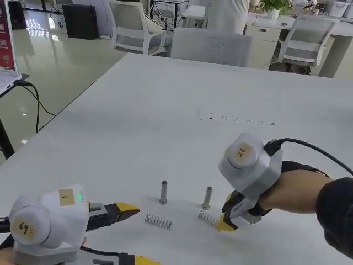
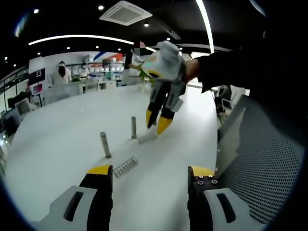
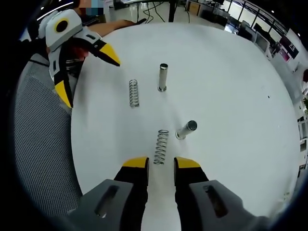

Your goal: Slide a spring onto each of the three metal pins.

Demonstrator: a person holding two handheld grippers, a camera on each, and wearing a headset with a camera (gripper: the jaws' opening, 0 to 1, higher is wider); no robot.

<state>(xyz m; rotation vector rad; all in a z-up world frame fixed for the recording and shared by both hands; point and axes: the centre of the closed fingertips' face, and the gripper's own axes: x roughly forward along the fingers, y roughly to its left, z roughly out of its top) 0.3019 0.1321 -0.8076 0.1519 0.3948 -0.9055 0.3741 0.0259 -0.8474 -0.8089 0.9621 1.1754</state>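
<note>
The left gripper [image 2: 150,171] is held nearest the head camera, low over the white table [image 1: 138,110] and well to the left of the left pin [image 1: 164,192]. Its jaws are spread wide, with nothing between them. A first spring [image 1: 158,222] is laid flat just in front of the left pin, close to it but apart. Its long axis runs roughly left to right across the table. The left pin is stood upright, its axis vertical. A second pin [image 1: 207,197] is stood the same way to the right of the left pin.

A second spring [image 3: 161,147] lies flat further right of the left pin and nearer the person. Its long axis is lined up with the right gripper [image 3: 161,163]. That gripper's jaws are drawn narrow, with the tips on either side of the spring's near end. A gap is seen on both sides, so nothing is clamped yet.

The springs are judged light, thin-wired and ready to roll or flick away if squeezed hard. A gentle pinch across the coils near one end is advised, with the other end left free. The spring must then be turned upright so that its bore can be dropped over a pin.
</note>
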